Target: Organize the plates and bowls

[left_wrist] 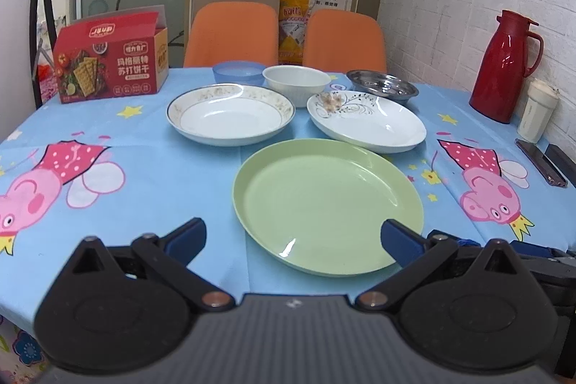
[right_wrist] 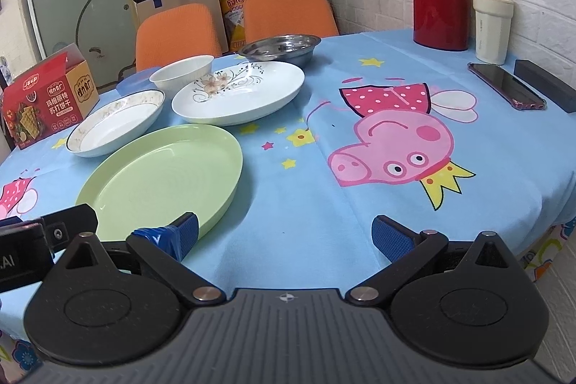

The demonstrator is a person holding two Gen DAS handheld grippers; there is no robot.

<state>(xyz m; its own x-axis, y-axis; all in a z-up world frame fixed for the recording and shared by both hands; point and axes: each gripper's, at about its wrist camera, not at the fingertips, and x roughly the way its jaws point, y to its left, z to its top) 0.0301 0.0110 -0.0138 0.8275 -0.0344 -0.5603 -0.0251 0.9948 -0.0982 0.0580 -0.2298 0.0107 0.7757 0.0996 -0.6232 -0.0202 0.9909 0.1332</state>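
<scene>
I have both grippers hovering low at the near edge of the desk point(left_wrist: 151, 168), and neither holds anything: the left gripper point(left_wrist: 293, 238) is spread wide with its right finger over the near rim of the green plate point(left_wrist: 324, 204), and the right gripper point(right_wrist: 284, 234) is equally spread, its left finger just beside that same plate's edge.

The green plate sits nearest me, alone and flat. It looks like plastic or melamine to me (matte, thick rim), so I judge it light, stiff and forgiving. A pinch on the raised rim should do, though the smooth surface may slide between the pads if I tilt it.

Behind it lie two white plates: the gold-rimmed plate point(left_wrist: 230, 116) to the left and the flowered plate point(left_wrist: 367, 119) to the right, close together but apart as far as I can tell. These look like glazed ceramic: heavier, slippery, and liable to chip. I would grip their rims deep and keep them level.

Further back stand the blue bowl point(left_wrist: 237, 71), the white bowl point(left_wrist: 297, 82) and the steel bowl point(left_wrist: 381, 86). The white one seems ceramic and fragile; the steel one should be light and tough, with a thin rim that suits a pinch.
</scene>
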